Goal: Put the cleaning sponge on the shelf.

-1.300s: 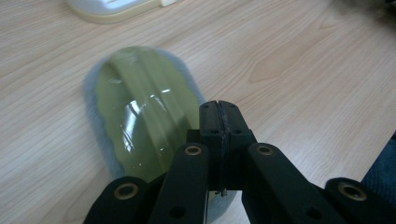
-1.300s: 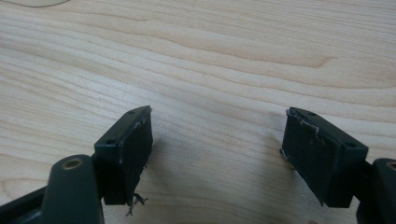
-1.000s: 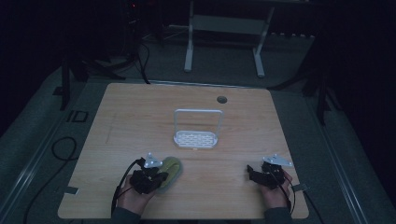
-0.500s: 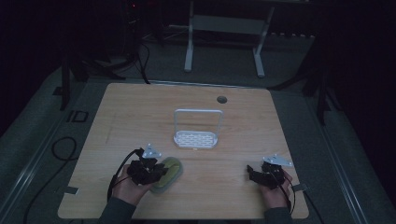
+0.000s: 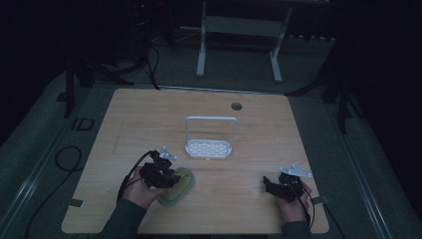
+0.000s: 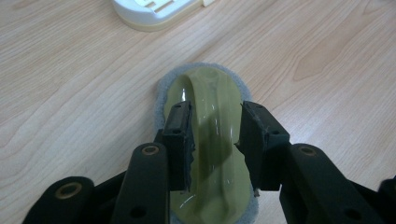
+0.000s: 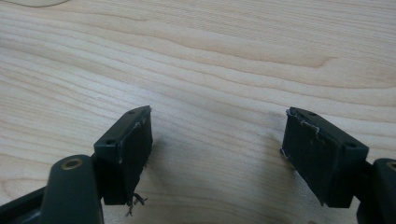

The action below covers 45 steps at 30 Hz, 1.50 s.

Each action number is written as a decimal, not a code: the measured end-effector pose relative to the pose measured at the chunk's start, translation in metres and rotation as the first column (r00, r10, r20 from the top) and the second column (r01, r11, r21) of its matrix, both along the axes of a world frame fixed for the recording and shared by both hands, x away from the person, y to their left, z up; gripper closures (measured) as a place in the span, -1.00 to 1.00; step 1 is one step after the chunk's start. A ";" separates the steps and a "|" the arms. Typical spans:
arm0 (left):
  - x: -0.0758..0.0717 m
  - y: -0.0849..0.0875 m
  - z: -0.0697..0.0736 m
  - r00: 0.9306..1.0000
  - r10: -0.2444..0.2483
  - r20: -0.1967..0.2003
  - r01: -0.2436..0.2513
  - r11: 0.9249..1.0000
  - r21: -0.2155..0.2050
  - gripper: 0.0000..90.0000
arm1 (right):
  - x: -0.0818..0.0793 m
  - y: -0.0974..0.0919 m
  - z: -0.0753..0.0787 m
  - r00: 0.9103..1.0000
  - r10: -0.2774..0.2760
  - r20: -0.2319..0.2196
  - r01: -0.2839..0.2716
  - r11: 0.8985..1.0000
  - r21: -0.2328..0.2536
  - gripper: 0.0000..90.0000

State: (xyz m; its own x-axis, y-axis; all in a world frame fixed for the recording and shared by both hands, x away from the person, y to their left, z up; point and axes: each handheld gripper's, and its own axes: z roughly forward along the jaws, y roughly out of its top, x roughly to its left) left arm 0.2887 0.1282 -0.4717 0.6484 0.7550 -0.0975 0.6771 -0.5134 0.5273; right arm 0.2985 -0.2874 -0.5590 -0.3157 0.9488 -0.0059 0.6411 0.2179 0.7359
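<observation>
An oval olive-green scrubber with an arched handle and a grey pad underneath lies on the wooden table at the front left. My left gripper reaches it from the left. In the left gripper view its two black pads press the sides of the scrubber's handle, so my left gripper is shut on it. My right gripper rests at the front right, held by a hand. In the right gripper view my right gripper stands open over bare wood.
A white slotted tray with a tall hoop handle stands mid-table, just beyond the scrubber; its rim shows in the left gripper view. A round cable hole sits near the far edge. Cables trail off the left side.
My left gripper has shifted slightly at the scrubber, which stays where it was. The right gripper has not moved.
</observation>
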 end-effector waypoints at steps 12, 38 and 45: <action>0.015 -0.007 -0.002 0.996 -0.027 -0.086 0.033 0.997 0.069 0.40 | 0.000 0.000 0.000 1.000 0.001 0.000 -0.001 1.000 -0.001 -0.47; 0.032 -0.016 -0.002 0.970 -0.049 -0.238 0.086 0.985 0.150 0.41 | 0.000 0.000 0.000 1.000 0.004 0.000 -0.004 1.000 -0.001 -0.48; 0.035 -0.018 -0.002 0.964 -0.072 -0.258 0.118 0.979 0.166 0.49 | 0.000 0.000 0.000 1.000 0.003 0.000 -0.003 1.000 0.000 -0.48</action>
State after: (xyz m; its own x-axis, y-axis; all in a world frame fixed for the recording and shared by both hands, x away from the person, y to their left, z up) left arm 0.3235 0.1100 -0.4735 0.6902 0.7109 -0.1349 0.7187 -0.6517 0.2423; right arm 0.2987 -0.2874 -0.5591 -0.3185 0.9479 -0.0058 0.6403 0.2196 0.7360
